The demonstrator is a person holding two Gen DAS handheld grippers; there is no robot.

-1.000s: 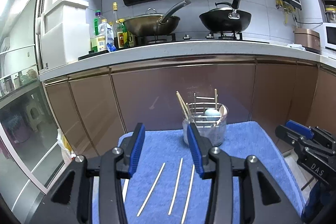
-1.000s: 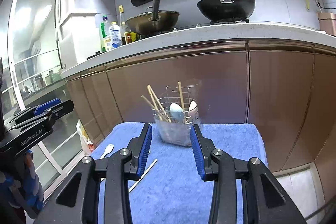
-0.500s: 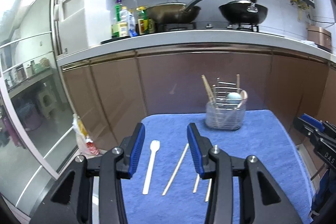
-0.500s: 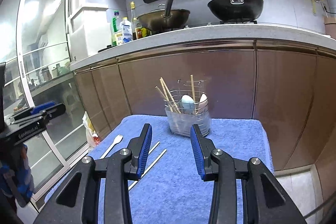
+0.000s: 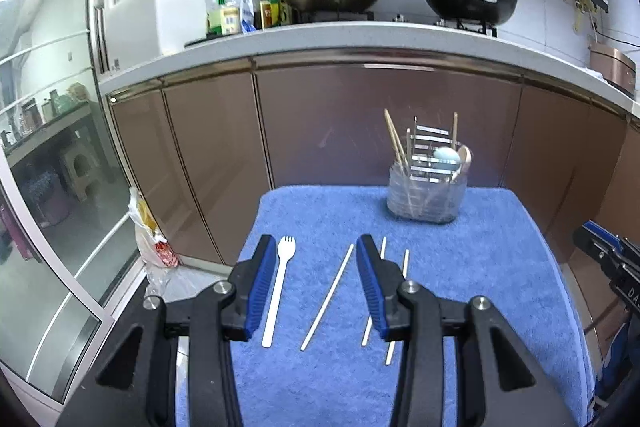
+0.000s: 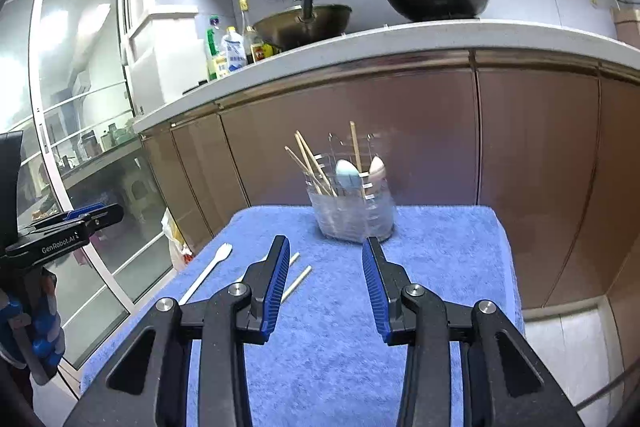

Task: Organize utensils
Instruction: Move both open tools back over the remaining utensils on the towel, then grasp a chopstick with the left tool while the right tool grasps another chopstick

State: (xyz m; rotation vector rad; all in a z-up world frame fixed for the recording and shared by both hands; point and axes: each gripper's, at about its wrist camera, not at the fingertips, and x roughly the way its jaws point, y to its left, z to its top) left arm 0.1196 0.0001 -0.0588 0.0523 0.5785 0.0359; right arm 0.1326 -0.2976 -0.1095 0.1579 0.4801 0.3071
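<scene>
Left wrist view first: the left gripper (image 5: 316, 247) hangs above the near part of the blue towel (image 5: 480, 267), its blue-padded jaws partly apart with nothing between the pads, touching nothing. Since a second ago it has swung leftward and dipped a little; back then the holder sat almost straight ahead between the fingers, and now a white plastic fork (image 5: 280, 283) and one loose chopstick (image 5: 330, 295) lie framed in the gap, so this hand looks lined up for its next pick, probably one of those two. Two more chopsticks (image 5: 400, 299) lie just right of the right finger, partly hidden behind it. Farther out, at the back of the towel and well apart from the loose pieces, stands the clear utensil holder (image 5: 427, 195), already carrying several upright chopsticks and two spoons with pale blue and pinkish bowls. The right gripper (image 6: 325, 251) has barely shifted over the same second; its jaws stand at a similar middling gap, empty, above bare towel and pointed toward the holder (image 6: 352, 215), with the fork (image 6: 208, 271) and chopstick ends (image 6: 298, 277) off to its left. By my reading the sorting is partway done: four pieces are left lying on the cloth, and thin, flat sticks on soft pile will need a low, careful pinch.
</scene>
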